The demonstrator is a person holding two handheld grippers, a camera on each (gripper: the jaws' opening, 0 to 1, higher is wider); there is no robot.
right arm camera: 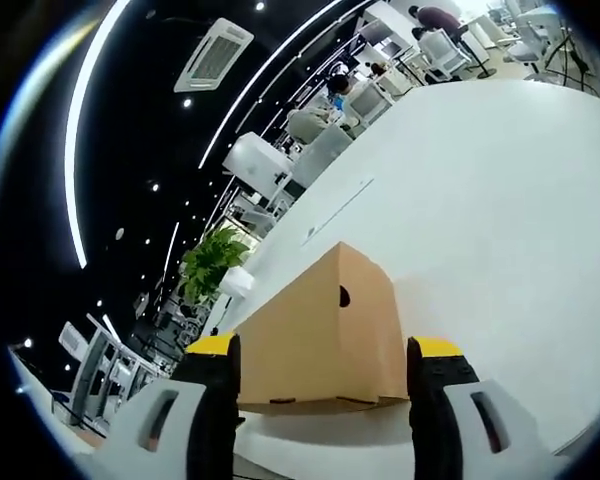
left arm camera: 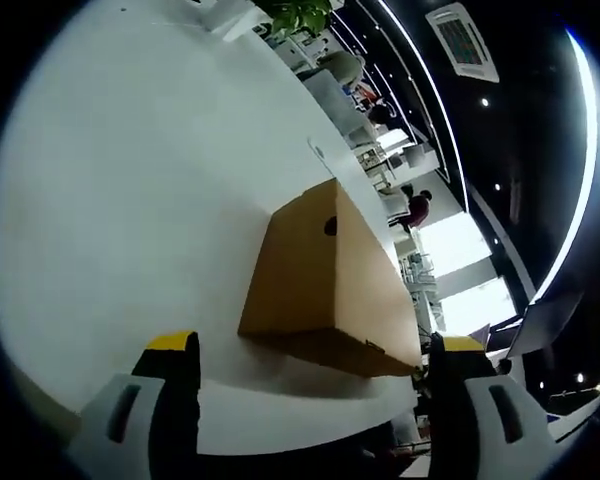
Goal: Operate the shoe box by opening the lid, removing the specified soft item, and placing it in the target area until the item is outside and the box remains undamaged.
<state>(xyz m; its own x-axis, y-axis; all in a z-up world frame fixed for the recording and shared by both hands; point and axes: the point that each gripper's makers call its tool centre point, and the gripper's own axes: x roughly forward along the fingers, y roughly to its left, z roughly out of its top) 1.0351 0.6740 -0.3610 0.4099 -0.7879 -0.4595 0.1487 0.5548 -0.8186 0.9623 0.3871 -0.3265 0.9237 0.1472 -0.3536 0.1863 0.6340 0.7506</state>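
A closed brown cardboard shoe box (left arm camera: 325, 285) lies on the white table (left arm camera: 130, 200), its lid down and a round hole in one end wall. My left gripper (left arm camera: 315, 375) is open, its yellow-tipped jaws standing wide apart just short of the box. In the right gripper view the same shoe box (right arm camera: 325, 335) sits just past my right gripper (right arm camera: 325, 375), which is also open, one jaw to each side of the box's near end and apart from it. Nothing is held. The soft item is hidden inside the box.
The white table (right arm camera: 500, 200) stretches wide around the box. A potted green plant (right arm camera: 212, 262) stands at the table's far end. Beyond are office desks, chairs and seated people (left arm camera: 415, 207), under a dark ceiling with strip lights.
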